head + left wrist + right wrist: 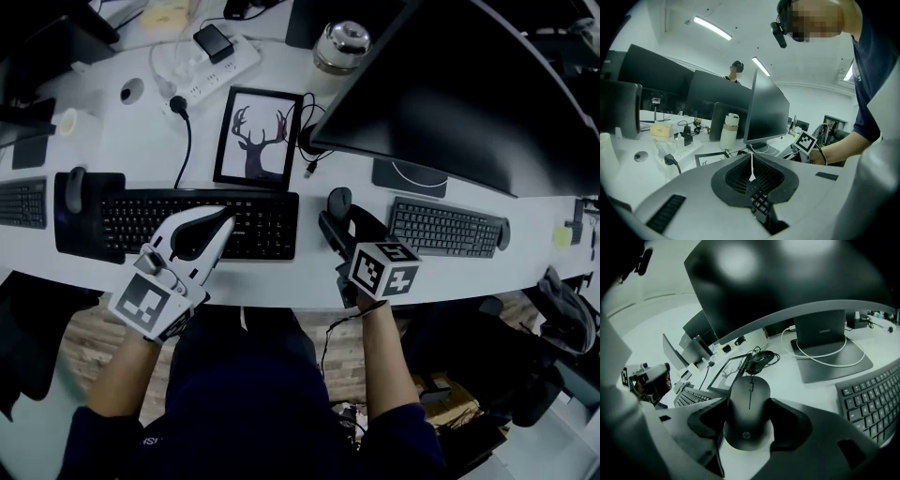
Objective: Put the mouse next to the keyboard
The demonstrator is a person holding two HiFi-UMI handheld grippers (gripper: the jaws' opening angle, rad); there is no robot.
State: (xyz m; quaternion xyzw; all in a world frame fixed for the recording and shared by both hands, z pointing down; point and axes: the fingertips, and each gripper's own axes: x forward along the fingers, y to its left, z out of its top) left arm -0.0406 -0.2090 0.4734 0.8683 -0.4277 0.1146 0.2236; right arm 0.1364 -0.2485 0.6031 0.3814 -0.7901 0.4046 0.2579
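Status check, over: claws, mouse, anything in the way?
Left claw shut, over keyboard. Right claw shut on mouse, just right of keyboard. Cables beyond mouse, not between.

Black mouse (749, 413), black keyboard (262, 225), white desk (112, 141), black-framed deer-silhouette picture (256, 136).

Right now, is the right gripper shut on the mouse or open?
Shut on it: the right gripper presses both pads against the mouse, as the right gripper view shows.

Head view steeply down, gripper views low and close, all share desk (122, 141)
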